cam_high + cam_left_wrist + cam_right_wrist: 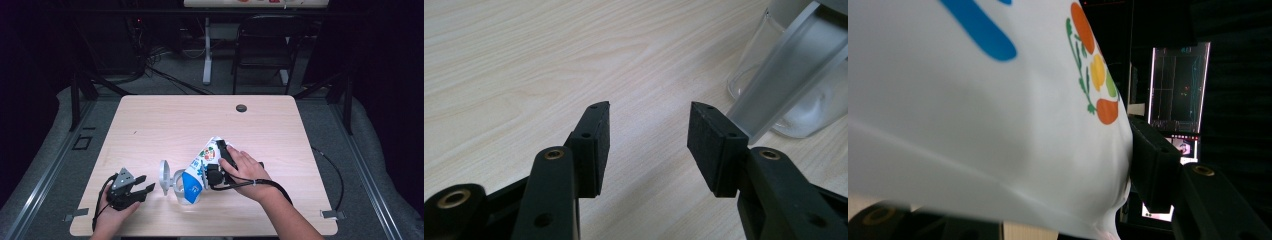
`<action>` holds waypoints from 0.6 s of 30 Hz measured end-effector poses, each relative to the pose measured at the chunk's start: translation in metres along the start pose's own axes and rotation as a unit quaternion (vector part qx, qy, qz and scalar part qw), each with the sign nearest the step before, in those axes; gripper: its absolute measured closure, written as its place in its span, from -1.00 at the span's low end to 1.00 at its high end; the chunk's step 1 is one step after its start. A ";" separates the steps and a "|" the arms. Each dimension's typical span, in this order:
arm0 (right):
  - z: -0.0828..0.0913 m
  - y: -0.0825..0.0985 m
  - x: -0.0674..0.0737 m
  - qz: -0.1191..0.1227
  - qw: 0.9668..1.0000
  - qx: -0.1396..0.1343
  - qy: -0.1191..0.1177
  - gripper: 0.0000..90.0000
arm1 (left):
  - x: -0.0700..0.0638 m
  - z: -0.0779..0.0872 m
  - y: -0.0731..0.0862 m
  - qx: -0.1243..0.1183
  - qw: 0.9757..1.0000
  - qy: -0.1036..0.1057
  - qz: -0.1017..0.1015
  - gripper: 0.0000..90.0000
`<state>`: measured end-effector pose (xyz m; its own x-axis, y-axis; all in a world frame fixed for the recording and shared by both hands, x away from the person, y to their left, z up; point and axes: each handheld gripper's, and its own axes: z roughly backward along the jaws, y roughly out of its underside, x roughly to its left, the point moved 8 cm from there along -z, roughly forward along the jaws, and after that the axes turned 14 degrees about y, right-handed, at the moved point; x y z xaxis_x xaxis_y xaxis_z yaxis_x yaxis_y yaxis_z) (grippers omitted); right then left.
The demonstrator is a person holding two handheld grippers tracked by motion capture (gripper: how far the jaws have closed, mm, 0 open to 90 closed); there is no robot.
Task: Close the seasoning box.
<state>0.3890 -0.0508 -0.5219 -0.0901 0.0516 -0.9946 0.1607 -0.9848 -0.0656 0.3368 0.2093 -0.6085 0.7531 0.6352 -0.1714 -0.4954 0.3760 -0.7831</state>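
Note:
A white and blue pack with a fruit print hangs tilted, its blue end down over a clear cup near the table's front edge. My right gripper is shut on the pack's upper part, coming in from the right. In the right gripper view the pack bulges against one black pad, and the other jaw is hidden behind it. My left gripper rests on the table left of the cup, open and holding nothing. In its own view its open jaws point toward the clear cup.
A frosted white lid or handle piece stands against the cup's left side. The light wooden table has a dark round grommet at the back. Behind the table are a black chair and cables on the floor.

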 end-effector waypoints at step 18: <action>-0.001 -0.001 -0.001 0.002 1.000 -0.002 0.001 0.09 | 0.000 0.000 0.000 0.000 1.000 0.000 0.002 0.16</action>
<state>0.3898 -0.0497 -0.5206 -0.0876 0.0474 -0.9950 0.1641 -0.9845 -0.0613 0.3369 0.2096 -0.6086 0.7510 0.6368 -0.1744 -0.4982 0.3732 -0.7827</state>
